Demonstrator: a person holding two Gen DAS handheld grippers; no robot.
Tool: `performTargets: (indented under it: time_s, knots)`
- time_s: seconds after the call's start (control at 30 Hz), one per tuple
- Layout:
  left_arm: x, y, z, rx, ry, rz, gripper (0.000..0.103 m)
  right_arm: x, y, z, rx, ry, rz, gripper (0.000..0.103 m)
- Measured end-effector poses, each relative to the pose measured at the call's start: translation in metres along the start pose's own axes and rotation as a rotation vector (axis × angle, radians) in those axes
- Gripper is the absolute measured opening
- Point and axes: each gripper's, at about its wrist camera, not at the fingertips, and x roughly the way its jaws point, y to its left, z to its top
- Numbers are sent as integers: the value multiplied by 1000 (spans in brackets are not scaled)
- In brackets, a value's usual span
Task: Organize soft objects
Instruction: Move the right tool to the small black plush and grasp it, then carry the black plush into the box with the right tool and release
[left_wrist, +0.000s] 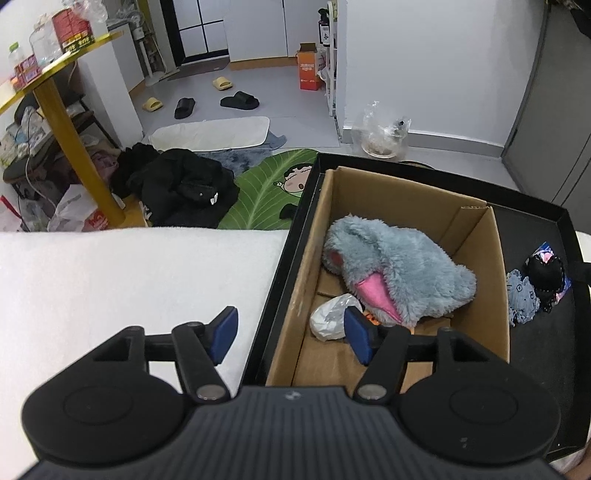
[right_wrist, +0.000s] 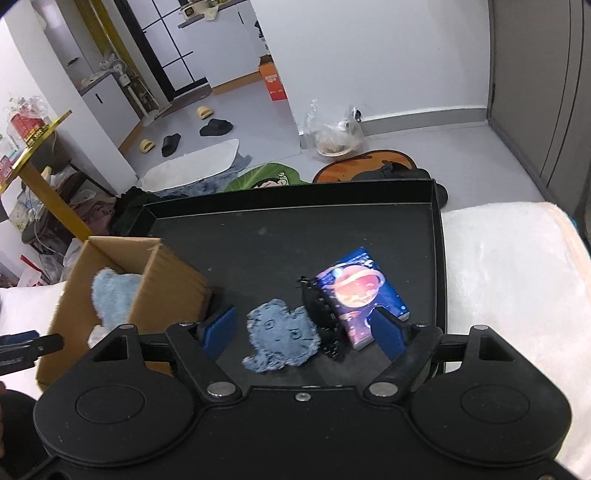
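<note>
Blue-padded fingers of the left gripper (left_wrist: 291, 334) stand wide apart and hold nothing; they straddle the near-left wall of the cardboard box (left_wrist: 314, 236), one pad over the white blanket (left_wrist: 110, 277), the other inside the box just beside a crumpled silvery wrapper (left_wrist: 332, 317). Past that wrapper, deeper in the box, lies the grey-blue plush toy (left_wrist: 399, 266) with its pink lining turned up.

The right gripper (right_wrist: 306, 328) is likewise spread and empty, hovering above the black tray (right_wrist: 295, 229) on which the box sits. Between its pads lies a flat blue fuzzy patch (right_wrist: 282, 336); touching the patch on the side away from the box is a black lacy piece (right_wrist: 325, 317), which overlaps a dark-blue packet with a planet picture (right_wrist: 360, 295).

Only the left view shows the inside of the box and the wrapper. Only the right view shows the packet's full face and the bare stretch of tray beyond the box, out to the far rim. That view also catches the left gripper's finger at the box's near-left side.

The tray's raised rim bounds all sides; beyond the rim farthest from the box lies more white blanket.
</note>
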Motion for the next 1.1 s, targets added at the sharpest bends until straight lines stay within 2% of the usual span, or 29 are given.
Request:
performTargets:
  time_s: [0.17, 0.33, 0.4, 0.47, 0.5, 0.67, 0.83, 0.97, 1.1]
  knots:
    - [4, -7, 2, 13, 23, 39, 63, 19, -24, -1, 67, 17, 28, 65]
    - [5, -11, 2, 22, 27, 62, 63, 32, -30, 1, 85, 40, 71, 62]
    - [5, -12, 2, 22, 27, 69, 63, 35, -28, 0, 71, 43, 73, 51]
    - [4, -14, 3, 24, 25, 72, 63, 35, -31, -2, 73, 49, 83, 24]
    - [4, -15, 3, 26, 24, 74, 63, 35, -34, -3, 81, 53, 94, 18]
    - [1, -20, 2, 45, 15, 77, 63, 25, -41, -3, 112, 47, 116, 12]
    - [-3, -19, -1, 40, 7, 66, 63, 12, -35, -2, 98, 21, 126, 11]
    - [-5, -14, -2, 27, -3, 46, 63, 1, -27, 0, 77, -4, 101, 11]
    - [-7, -11, -3, 15, -8, 32, 63, -14, -23, 2, 88, -28, 121, 11]
